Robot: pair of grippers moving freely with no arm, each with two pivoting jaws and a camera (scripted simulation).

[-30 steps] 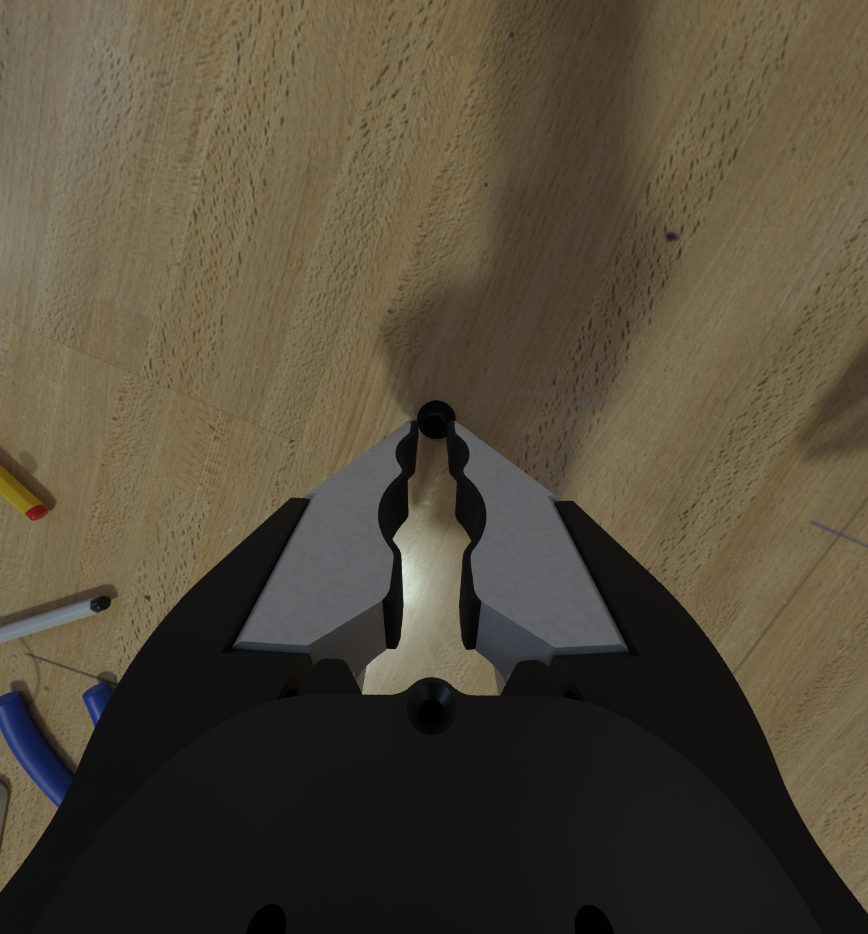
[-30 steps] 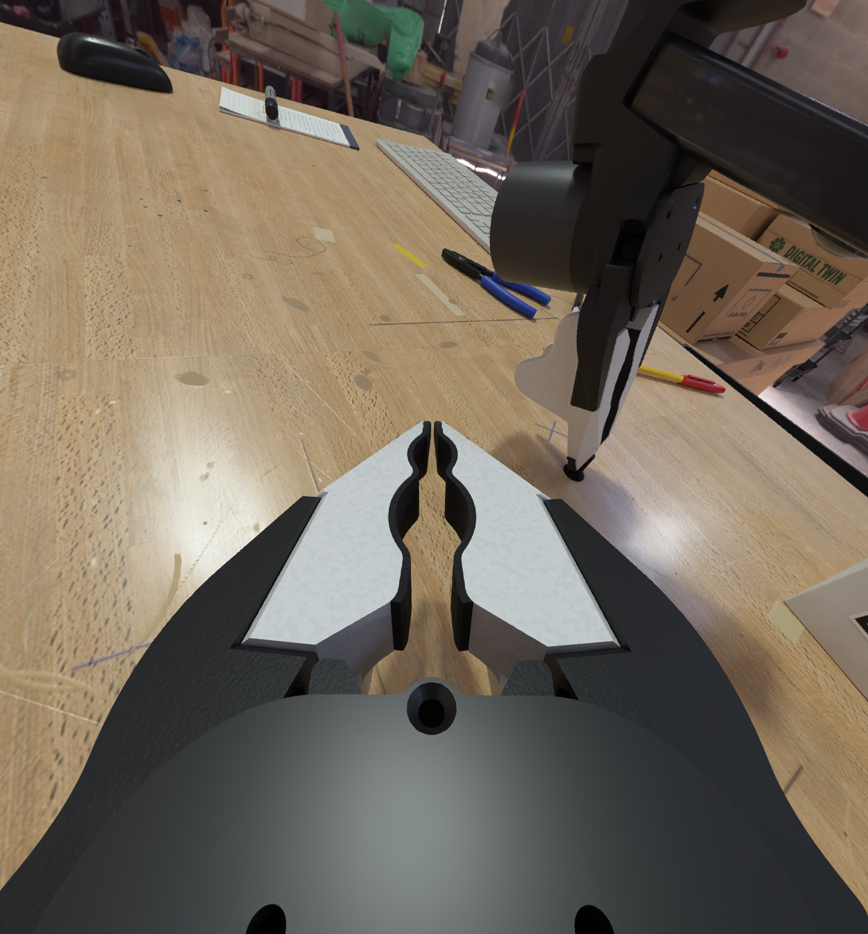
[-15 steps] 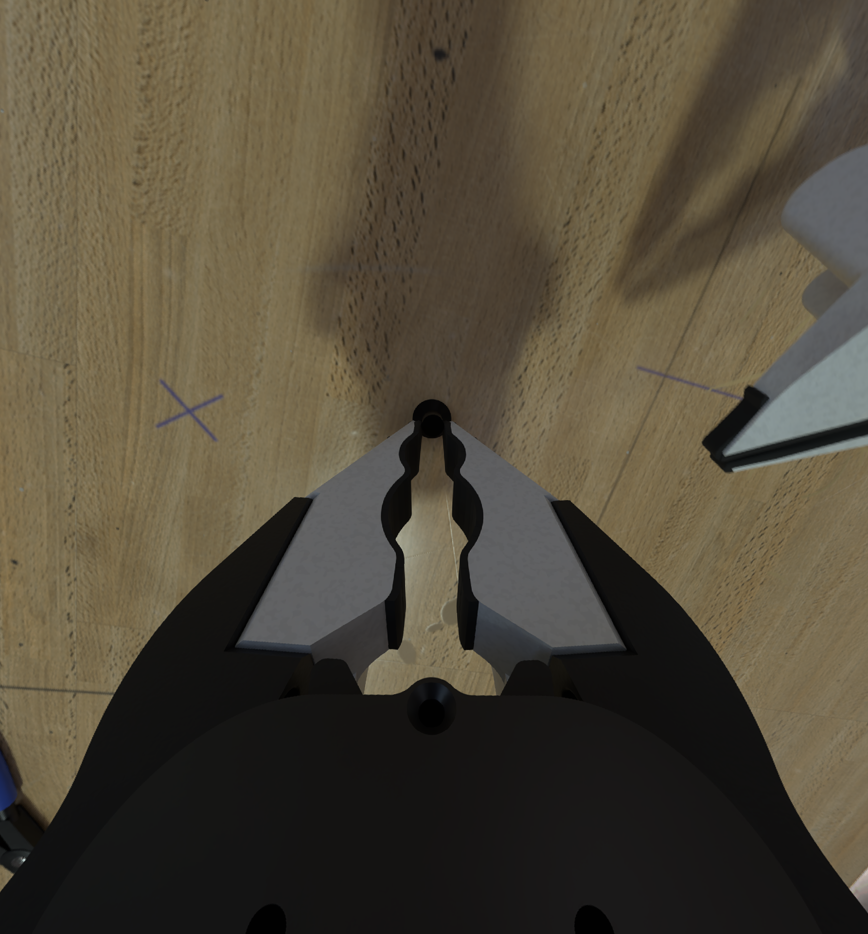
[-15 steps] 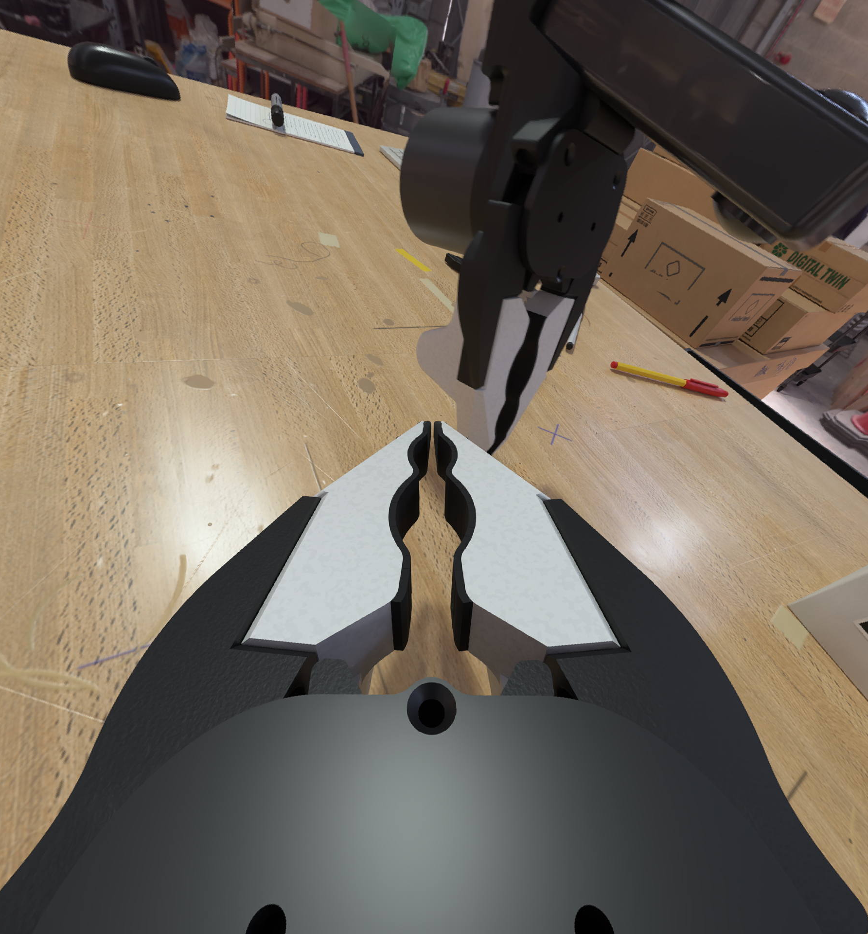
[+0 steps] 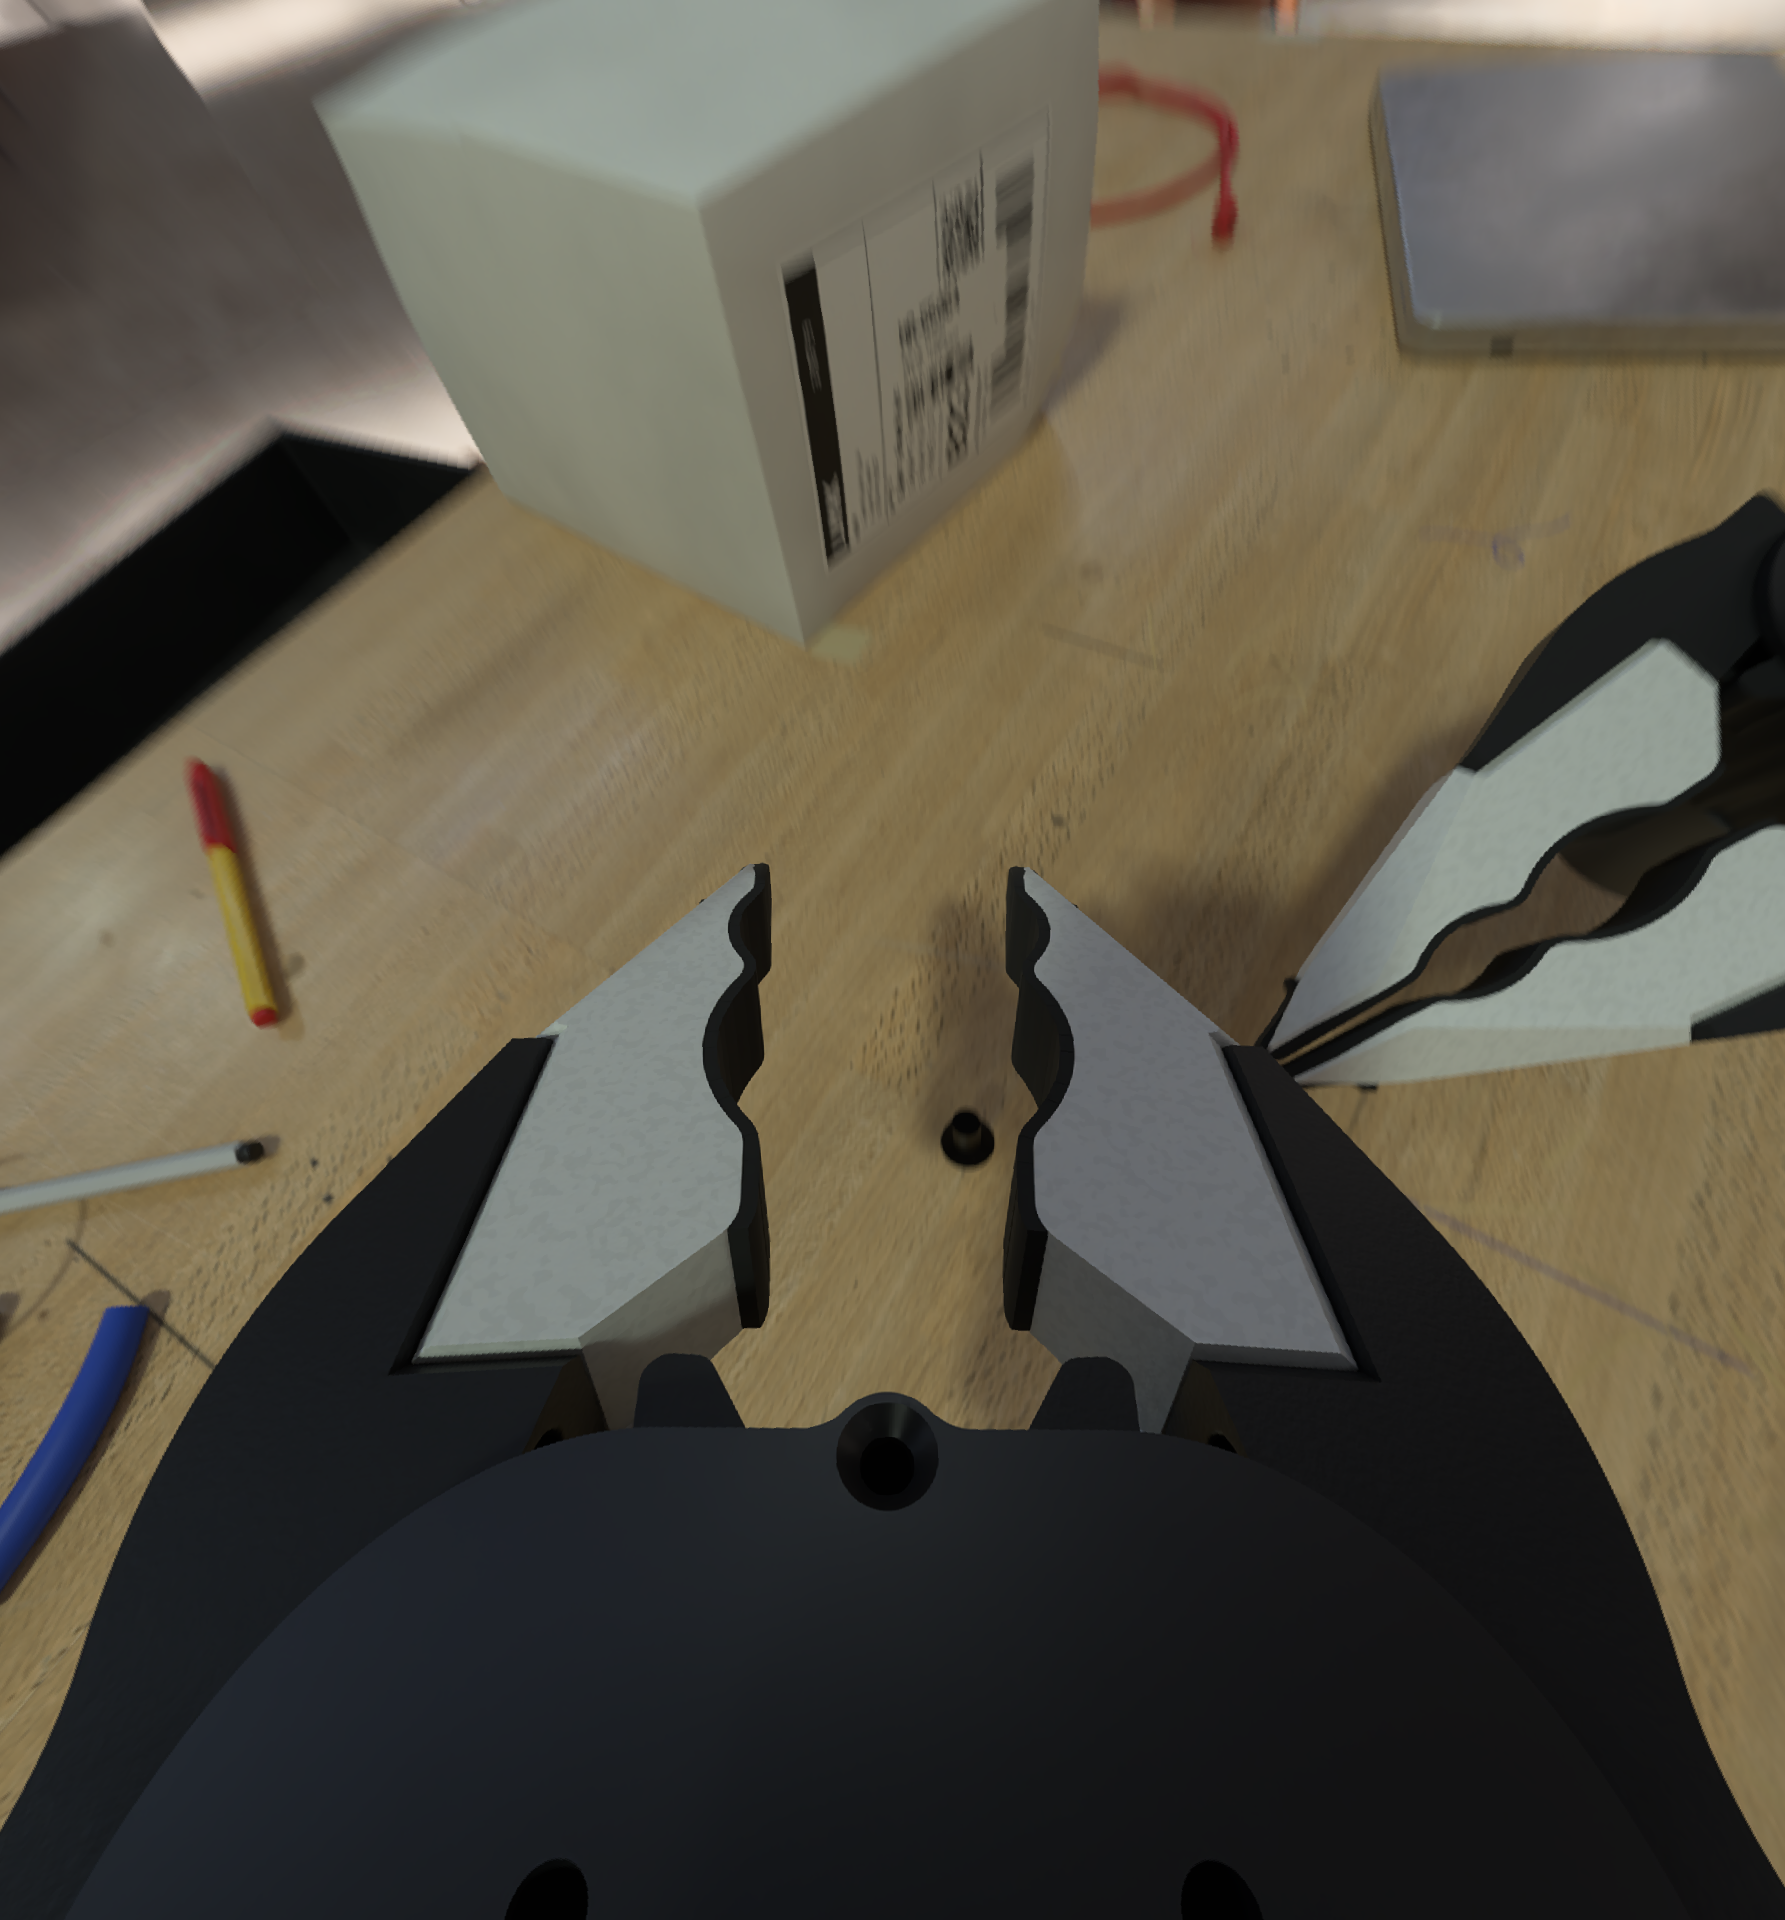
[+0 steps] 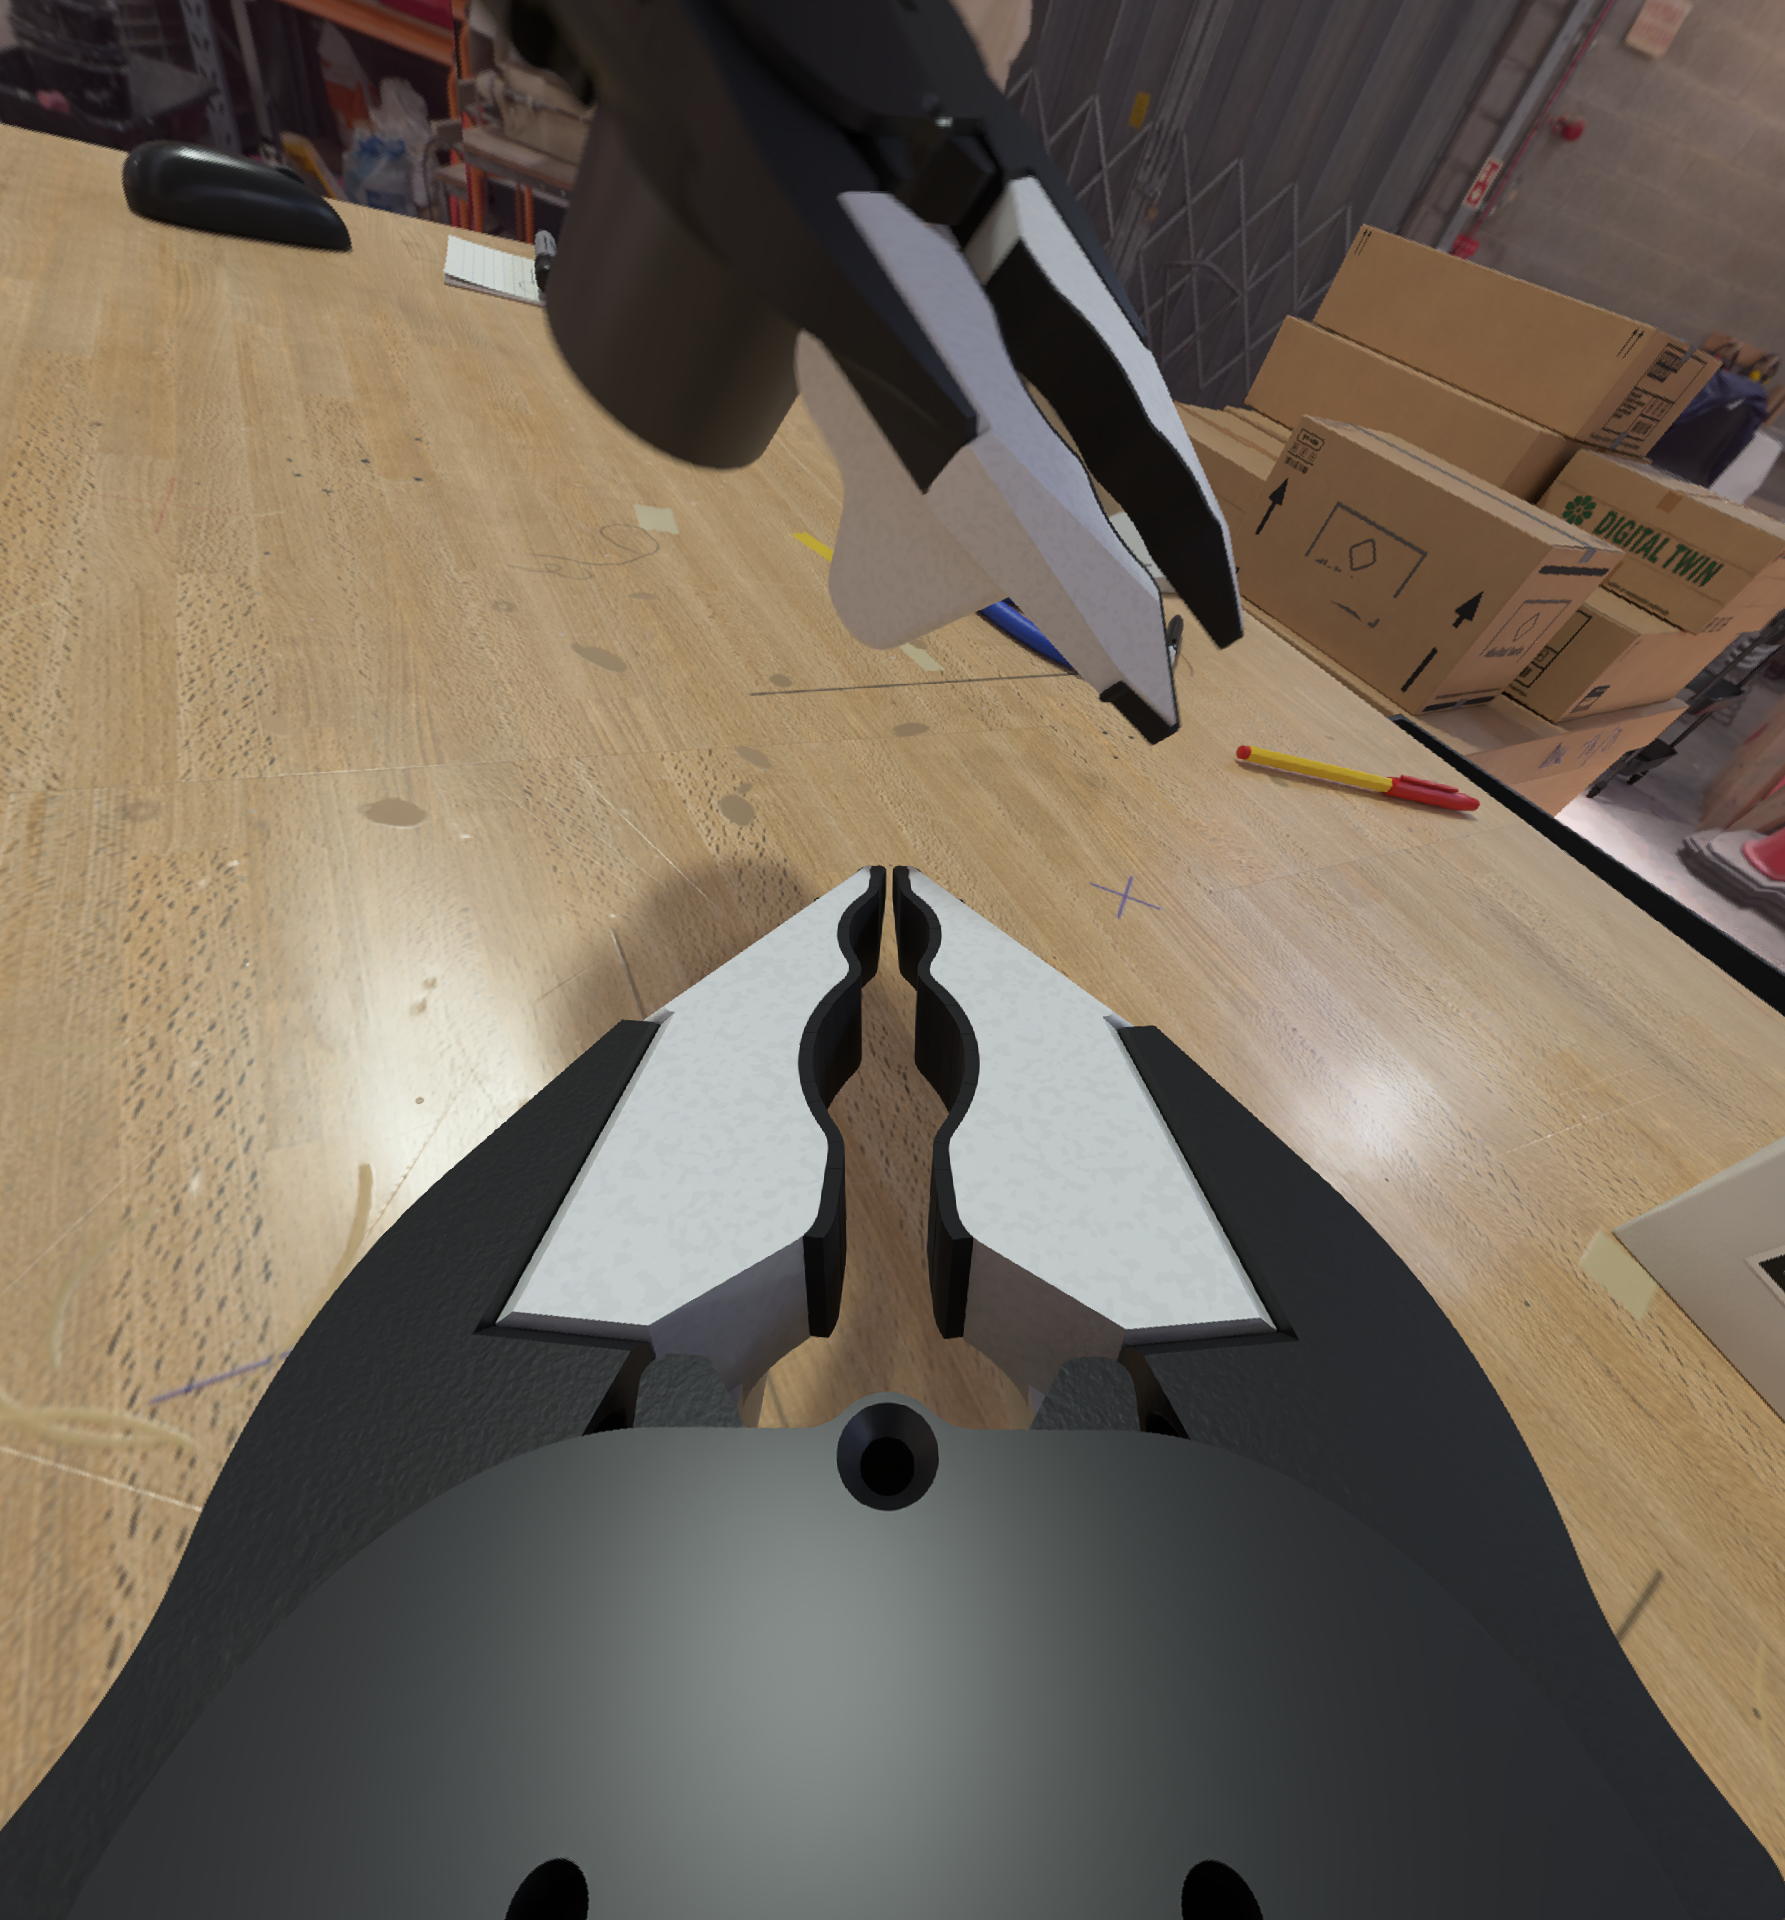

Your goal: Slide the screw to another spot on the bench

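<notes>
Only left wrist view shows screw [image 5: 967,1139] between spread fingers [image 5: 618,1122].

box label [image 5: 914,364] blurred, pliers [image 5: 26,1455] cut off at left edge

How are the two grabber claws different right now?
The left gripper has its jaws spread wide apart; the right gripper has its jaws nearly closed, with only a thin slit at the tips. The left gripper has the small black screw lying loose on the bench between its jaws, near the right one; the right gripper has nothing between its jaws. Both share black bodies and pale grey, wavy-edged fingers.
</notes>
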